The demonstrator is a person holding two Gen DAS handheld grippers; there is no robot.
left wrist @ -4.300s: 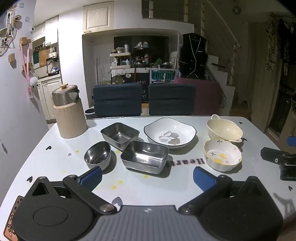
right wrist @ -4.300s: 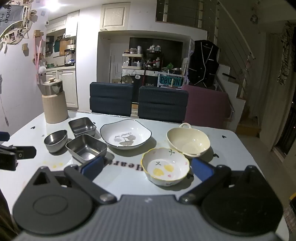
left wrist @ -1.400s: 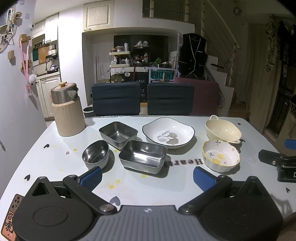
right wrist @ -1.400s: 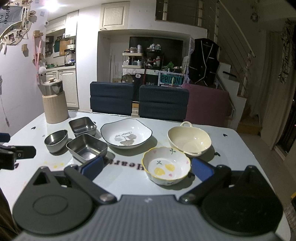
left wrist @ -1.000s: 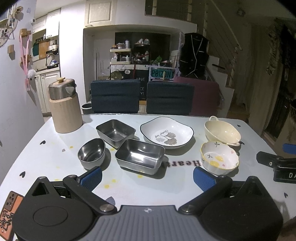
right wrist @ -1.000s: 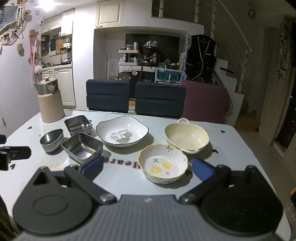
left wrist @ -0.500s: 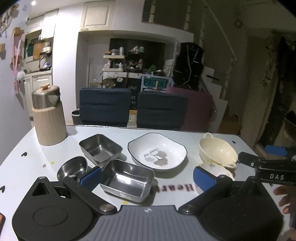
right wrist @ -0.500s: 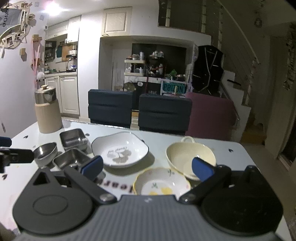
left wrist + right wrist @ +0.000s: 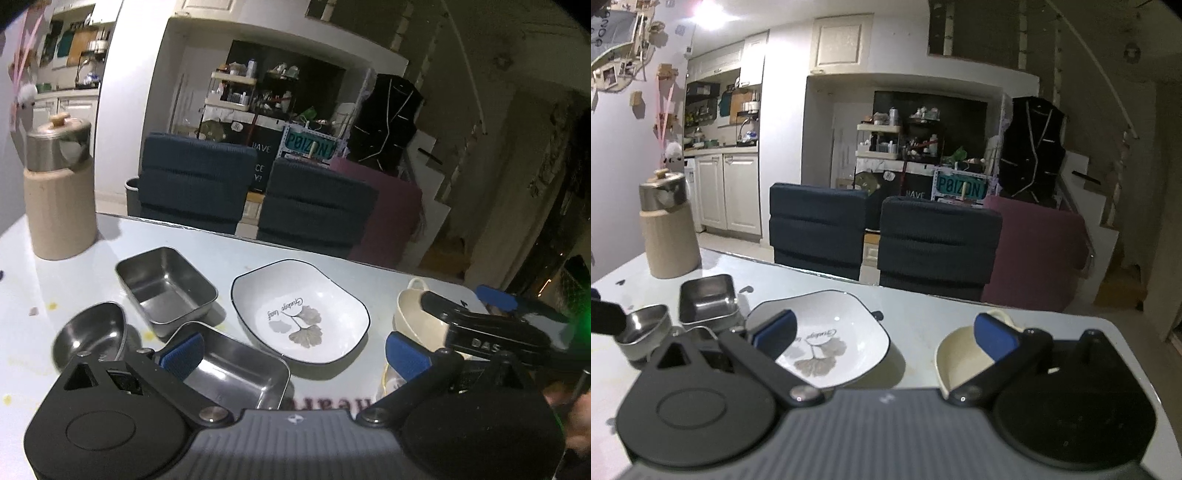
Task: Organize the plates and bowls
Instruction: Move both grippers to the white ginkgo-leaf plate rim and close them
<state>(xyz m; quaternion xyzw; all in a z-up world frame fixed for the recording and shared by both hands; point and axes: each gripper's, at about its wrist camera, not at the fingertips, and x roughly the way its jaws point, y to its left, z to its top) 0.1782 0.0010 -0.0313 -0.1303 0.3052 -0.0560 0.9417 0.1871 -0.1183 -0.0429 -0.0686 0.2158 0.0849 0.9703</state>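
home, dining area | dishes on surface [image 9: 923, 310] | two padded chairs [image 9: 820, 229] behind it | kitchen cabinets [image 9: 727, 192] and sink at left | cluttered shelf rack [image 9: 882, 147] | staircase [image 9: 1108, 206] at right

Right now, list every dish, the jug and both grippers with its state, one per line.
Left gripper: open, holding nothing.
Right gripper: open, holding nothing.
Round steel bowl: upright, empty.
Far steel tray: upright, empty.
Near steel tray: upright, empty.
White plate: flat, empty.
Cream bowl: upright, empty.
Jug: upright, lid on.
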